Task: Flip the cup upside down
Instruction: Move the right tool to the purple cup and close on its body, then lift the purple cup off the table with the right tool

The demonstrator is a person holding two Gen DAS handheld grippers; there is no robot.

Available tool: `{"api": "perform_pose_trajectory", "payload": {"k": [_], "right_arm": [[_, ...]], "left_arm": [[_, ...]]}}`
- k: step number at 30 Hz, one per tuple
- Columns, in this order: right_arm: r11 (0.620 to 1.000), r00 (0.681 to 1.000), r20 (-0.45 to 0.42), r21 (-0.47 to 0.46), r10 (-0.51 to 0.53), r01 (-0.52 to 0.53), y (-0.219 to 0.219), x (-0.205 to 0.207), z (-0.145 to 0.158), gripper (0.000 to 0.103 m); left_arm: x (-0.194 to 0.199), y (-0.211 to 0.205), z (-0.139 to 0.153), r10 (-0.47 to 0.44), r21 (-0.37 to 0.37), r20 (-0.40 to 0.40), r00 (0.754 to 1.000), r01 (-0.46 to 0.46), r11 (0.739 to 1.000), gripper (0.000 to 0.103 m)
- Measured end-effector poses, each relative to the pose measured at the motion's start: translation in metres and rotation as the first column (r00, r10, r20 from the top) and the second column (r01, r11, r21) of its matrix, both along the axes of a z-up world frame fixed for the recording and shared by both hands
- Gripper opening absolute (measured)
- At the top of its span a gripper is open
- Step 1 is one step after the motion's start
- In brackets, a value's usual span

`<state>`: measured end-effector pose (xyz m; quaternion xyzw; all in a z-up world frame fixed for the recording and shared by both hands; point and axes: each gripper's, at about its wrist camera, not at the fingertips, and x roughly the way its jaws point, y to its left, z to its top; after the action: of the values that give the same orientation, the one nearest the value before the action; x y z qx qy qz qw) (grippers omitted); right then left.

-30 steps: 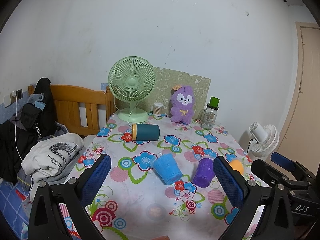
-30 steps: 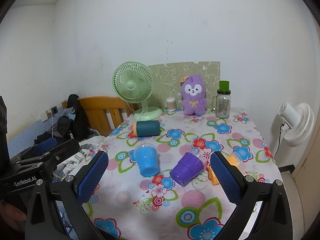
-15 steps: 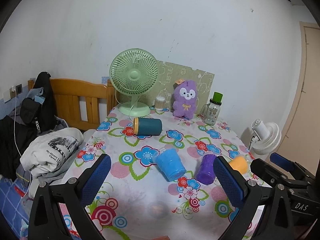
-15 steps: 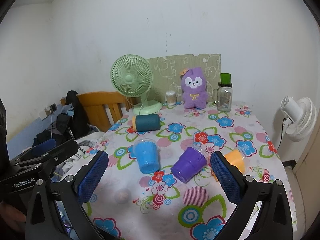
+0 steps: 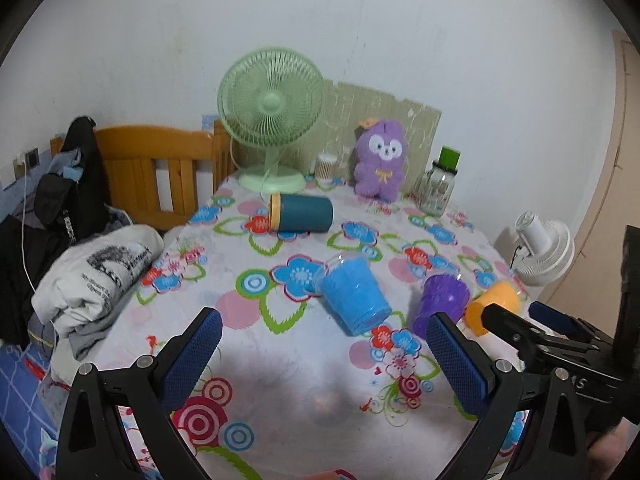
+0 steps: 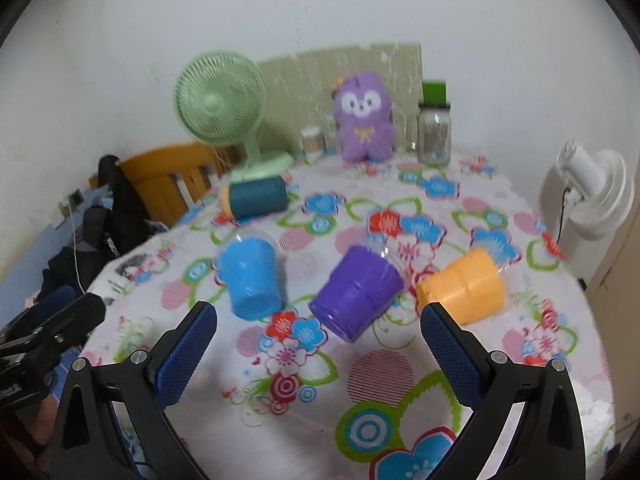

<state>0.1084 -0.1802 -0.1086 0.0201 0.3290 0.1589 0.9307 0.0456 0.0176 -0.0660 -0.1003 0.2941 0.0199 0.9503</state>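
Several cups lie on their sides on the floral tablecloth: a blue cup, a purple cup, an orange cup and a dark teal cup with a yellow rim. My right gripper is open and empty, hovering just short of the purple cup. My left gripper is open and empty, in front of the blue cup. The right gripper shows at the left wrist view's right edge.
At the table's back stand a green fan, a purple plush, a glass bottle with a green cap and a small jar. A wooden bed frame with clothes is at the left, a white fan at the right.
Both grippers have moved forward and lower toward the cups, which now look larger. The right gripper has closed in on the purple cup. Both stay open.
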Motion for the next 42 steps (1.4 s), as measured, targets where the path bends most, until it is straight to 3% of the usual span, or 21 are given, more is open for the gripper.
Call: {"api": "perform_pose_trajectory", "payload": {"k": [6,14,19,20,22,23,32,39,42], "right_arm": [[0.999,0.995,-0.094,-0.022,-0.032,0.030,0.003,0.035,-0.038,0.103],[0.997,0.987,-0.148,-0.056,-0.062,0.054,0.013,0.069,-0.064,0.102],[0.995,0.979,-0.194,-0.092,-0.063,0.046,0.020,0.086,-0.077,0.080],[0.995,0.976,-0.212,-0.087,-0.059,0.041,0.020,0.088,-0.080,0.071],[0.998,0.972,-0.231,-0.052,-0.050,0.038,0.017,0.090,-0.082,0.063],[0.998,0.972,-0.232,-0.043,-0.050,0.041,0.016,0.089,-0.083,0.059],[0.999,0.986,-0.164,-0.032,-0.035,0.030,0.013,0.065,-0.059,0.058],[0.997,0.996,-0.091,-0.069,0.012,-0.018,0.019,0.015,-0.045,0.057],[0.999,0.995,-0.097,-0.040,0.025,-0.029,0.014,-0.009,-0.048,0.057]], "left_arm": [[0.028,0.004,-0.027,-0.005,-0.003,-0.070,0.998,0.004,1.000,0.103],[0.055,0.010,-0.049,-0.004,-0.018,-0.125,0.992,0.001,1.000,0.103],[0.063,0.014,-0.053,0.000,-0.024,-0.138,0.990,-0.003,1.000,0.103],[0.063,0.014,-0.054,0.000,-0.027,-0.139,0.990,-0.003,1.000,0.103],[0.064,0.015,-0.055,0.000,-0.029,-0.140,0.990,-0.004,1.000,0.103],[0.063,0.015,-0.055,0.000,-0.031,-0.139,0.990,-0.004,1.000,0.103],[0.046,0.013,-0.046,-0.006,-0.041,-0.117,0.993,0.001,0.999,0.103],[0.012,0.013,-0.037,0.007,-0.042,-0.097,0.995,-0.011,0.999,0.103],[-0.004,0.016,-0.035,0.021,-0.045,-0.093,0.995,-0.025,0.999,0.103]]}}
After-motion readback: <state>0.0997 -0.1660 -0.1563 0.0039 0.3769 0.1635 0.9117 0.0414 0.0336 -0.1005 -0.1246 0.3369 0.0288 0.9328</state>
